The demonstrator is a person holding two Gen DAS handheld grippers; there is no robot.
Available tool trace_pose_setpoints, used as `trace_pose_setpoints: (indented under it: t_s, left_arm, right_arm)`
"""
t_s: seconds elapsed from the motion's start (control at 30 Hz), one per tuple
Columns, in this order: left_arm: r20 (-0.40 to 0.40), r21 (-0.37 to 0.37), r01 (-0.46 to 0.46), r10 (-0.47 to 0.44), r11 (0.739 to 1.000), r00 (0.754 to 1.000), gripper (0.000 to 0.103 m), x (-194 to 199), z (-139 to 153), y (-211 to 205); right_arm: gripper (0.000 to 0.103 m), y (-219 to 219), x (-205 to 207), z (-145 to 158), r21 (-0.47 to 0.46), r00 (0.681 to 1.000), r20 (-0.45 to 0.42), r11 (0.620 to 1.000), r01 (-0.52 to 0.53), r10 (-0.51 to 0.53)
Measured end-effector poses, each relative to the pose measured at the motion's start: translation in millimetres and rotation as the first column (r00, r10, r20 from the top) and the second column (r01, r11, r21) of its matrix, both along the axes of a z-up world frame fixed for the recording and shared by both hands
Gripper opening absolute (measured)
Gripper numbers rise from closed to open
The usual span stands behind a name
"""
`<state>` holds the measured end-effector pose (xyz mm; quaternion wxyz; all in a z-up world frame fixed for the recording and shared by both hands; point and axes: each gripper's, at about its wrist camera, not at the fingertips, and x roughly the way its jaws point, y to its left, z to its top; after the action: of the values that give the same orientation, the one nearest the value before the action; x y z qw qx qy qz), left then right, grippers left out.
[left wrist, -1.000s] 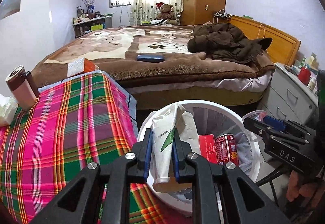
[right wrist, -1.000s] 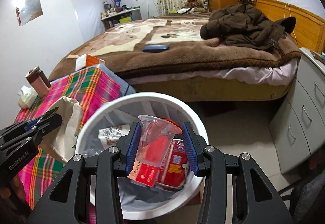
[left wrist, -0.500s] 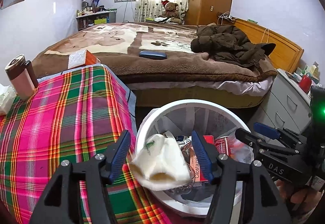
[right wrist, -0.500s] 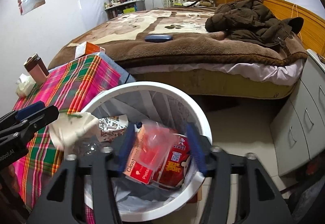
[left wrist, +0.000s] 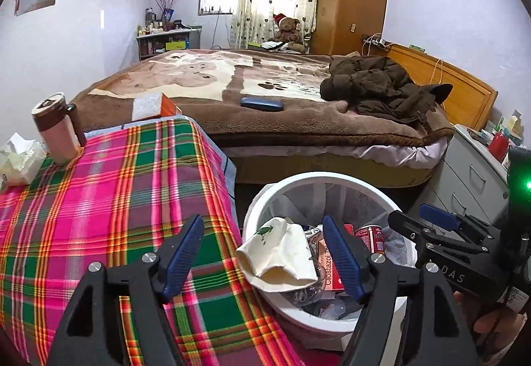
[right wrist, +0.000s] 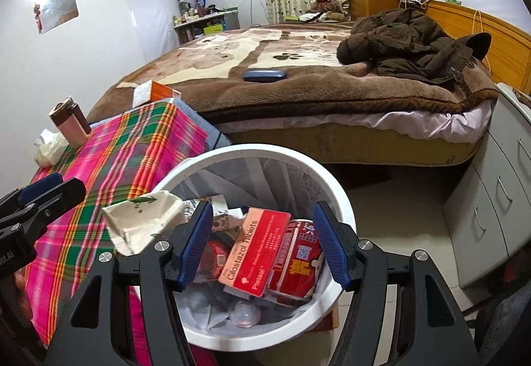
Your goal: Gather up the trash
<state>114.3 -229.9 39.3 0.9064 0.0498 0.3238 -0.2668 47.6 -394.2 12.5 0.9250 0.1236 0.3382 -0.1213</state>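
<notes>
the left claw (left wrist: 264, 254) stood open, its jaws having just been widening, with nothing gripped; the white carton (left wrist: 278, 254) it framed lay loose, draped over the near rim of the white bin (left wrist: 332, 178). the right claw (right wrist: 262, 244) was open too, jaws having just parted, empty above the bin. inside the bin lay a red tablet box (right wrist: 255, 249), a red can (right wrist: 297, 261) beside it and a clear cup (right wrist: 244, 313) lower down. the bin stood just beside the table (left wrist: 99, 200) with its plaid cloth, where a tumbler (left wrist: 58, 128) and tissues (left wrist: 20, 158) stood at the far edge.
</notes>
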Motion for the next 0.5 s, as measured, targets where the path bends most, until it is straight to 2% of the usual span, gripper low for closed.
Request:
trace_pose_setpoints:
  t_s: [0.2, 0.5]
  left_arm:
    - [0.010, -0.027, -0.037, 0.037, 0.999, 0.999, 0.076, -8.8, 6.2, 21.3]
    - [0.028, -0.023, -0.097, 0.098, 0.995, 0.995, 0.077, -24.6, 6.6, 52.5]
  right_arm:
    - [0.064, 8.8, -7.6, 3.9, 0.003, 1.000, 0.023, 1.000, -0.004, 0.004]
    - [0.064, 27.2, -21.9, 8.2, -0.001, 0.998, 0.060, 1.000, -0.027, 0.027]
